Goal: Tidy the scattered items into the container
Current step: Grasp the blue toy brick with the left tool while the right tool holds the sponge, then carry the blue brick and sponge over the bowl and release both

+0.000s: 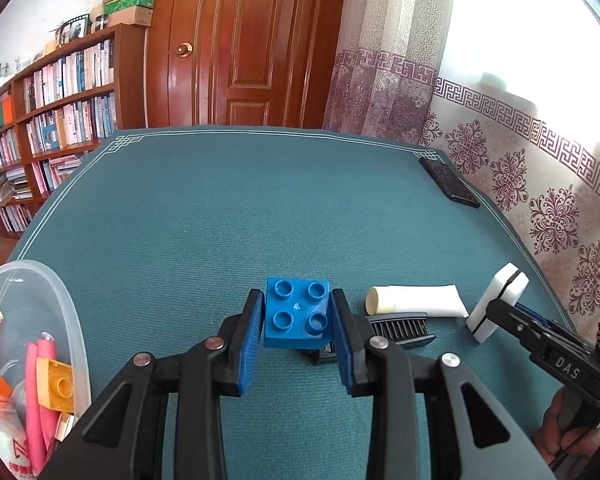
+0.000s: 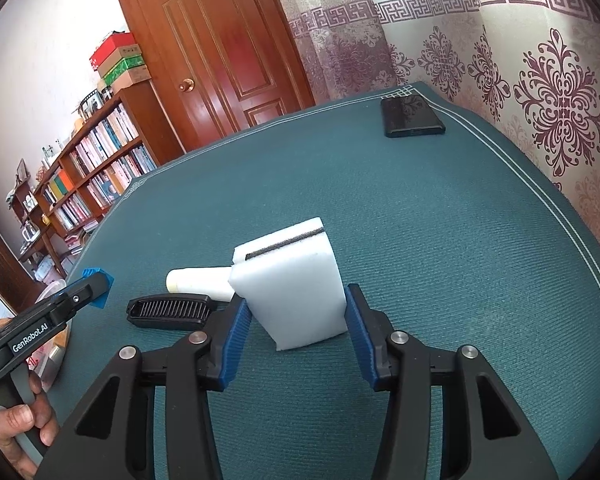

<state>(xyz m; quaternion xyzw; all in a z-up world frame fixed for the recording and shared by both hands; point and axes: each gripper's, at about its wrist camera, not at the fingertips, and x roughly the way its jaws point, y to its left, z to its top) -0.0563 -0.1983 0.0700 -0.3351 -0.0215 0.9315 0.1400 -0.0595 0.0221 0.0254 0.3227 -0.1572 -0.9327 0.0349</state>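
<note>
The left gripper (image 1: pixel 297 320) was clenched on a blue plastic four-stud building brick (image 1: pixel 296 312), held clear of the teal mat (image 1: pixel 220 208) with its studs facing up and no real long axis. The clear plastic container (image 1: pixel 66 300) sat at its eight o'clock. The right gripper (image 2: pixel 298 312) pinched a white foam sponge with a dark middle layer (image 2: pixel 288 280), its long axis running away toward twelve o'clock. Likely risks: the soft sponge could squash and slip free, or the brick could pivot between the pads during the swing and fall short of the rim.
</note>
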